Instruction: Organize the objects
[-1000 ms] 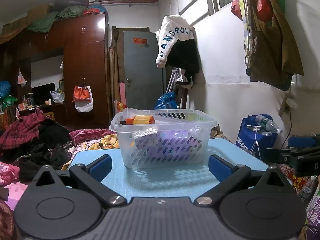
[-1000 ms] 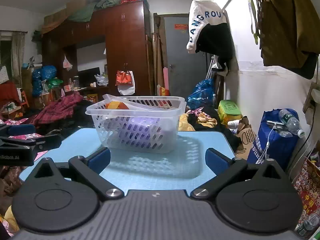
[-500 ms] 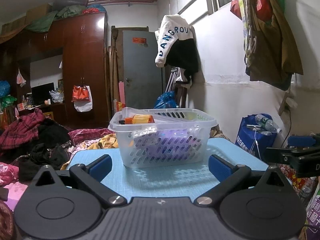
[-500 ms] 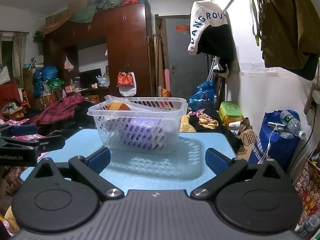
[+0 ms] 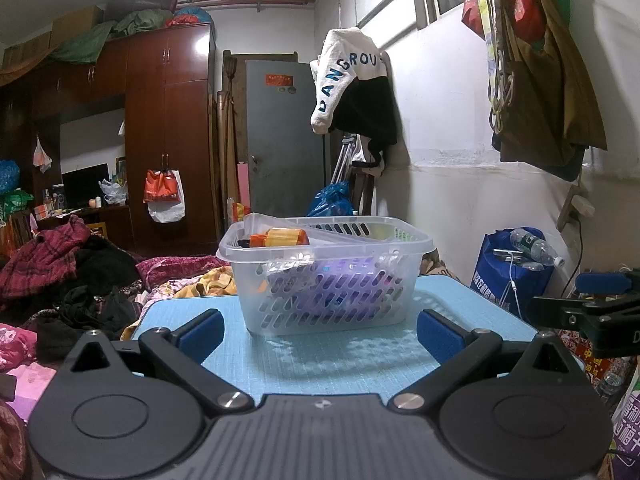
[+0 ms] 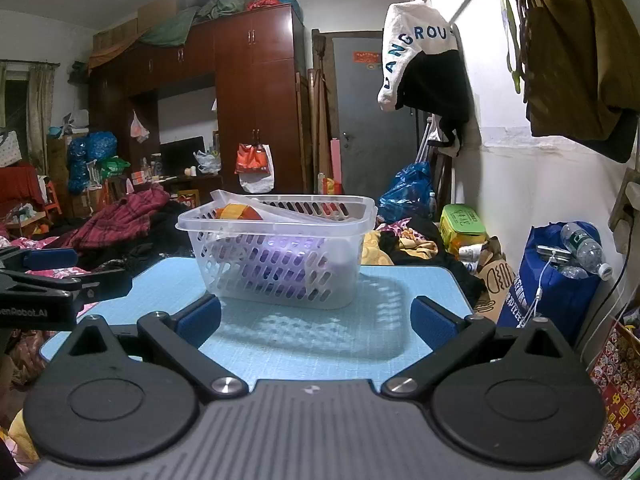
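We are holding left claw [image 5: 318,330] and right claw [image 6: 316,320] spread apart, empty, facing translucent perforated plastic basket [image 5: 326,280] sitting filled on light-blue worktop [image 5: 320,356].

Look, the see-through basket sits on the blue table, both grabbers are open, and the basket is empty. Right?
Not quite. The basket isn't empty: the left wrist view shows an orange item and purple things inside. It does sit on the blue table, and the left gripper and right gripper are open.
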### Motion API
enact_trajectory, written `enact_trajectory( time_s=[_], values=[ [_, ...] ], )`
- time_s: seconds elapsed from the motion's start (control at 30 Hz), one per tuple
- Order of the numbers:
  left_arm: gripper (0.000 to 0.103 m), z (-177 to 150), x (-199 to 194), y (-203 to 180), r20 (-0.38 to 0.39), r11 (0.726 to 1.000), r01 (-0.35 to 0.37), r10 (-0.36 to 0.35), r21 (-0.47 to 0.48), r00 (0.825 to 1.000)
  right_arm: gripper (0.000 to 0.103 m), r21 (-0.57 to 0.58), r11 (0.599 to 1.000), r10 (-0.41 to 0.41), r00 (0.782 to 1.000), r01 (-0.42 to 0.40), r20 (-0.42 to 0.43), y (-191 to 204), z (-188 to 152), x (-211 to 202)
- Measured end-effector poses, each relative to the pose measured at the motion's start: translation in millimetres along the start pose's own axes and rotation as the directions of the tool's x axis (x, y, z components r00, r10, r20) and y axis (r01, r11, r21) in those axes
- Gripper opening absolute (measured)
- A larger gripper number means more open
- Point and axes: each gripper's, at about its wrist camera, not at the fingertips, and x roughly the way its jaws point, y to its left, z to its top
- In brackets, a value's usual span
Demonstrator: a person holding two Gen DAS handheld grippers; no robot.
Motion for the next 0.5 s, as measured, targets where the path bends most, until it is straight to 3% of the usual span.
enact_trajectory(
  time_s=[0.5],
  values=[
    [0.103, -1.0, 1.1, 2.0, -0.002, 1.000, 0.001, -0.001, -0.002, 1.000, 0.103, -0.002, 1.000, 0.001, 1.000, -0.001, 0.002, 0.1, -0.1, 0.4]
  ],
)
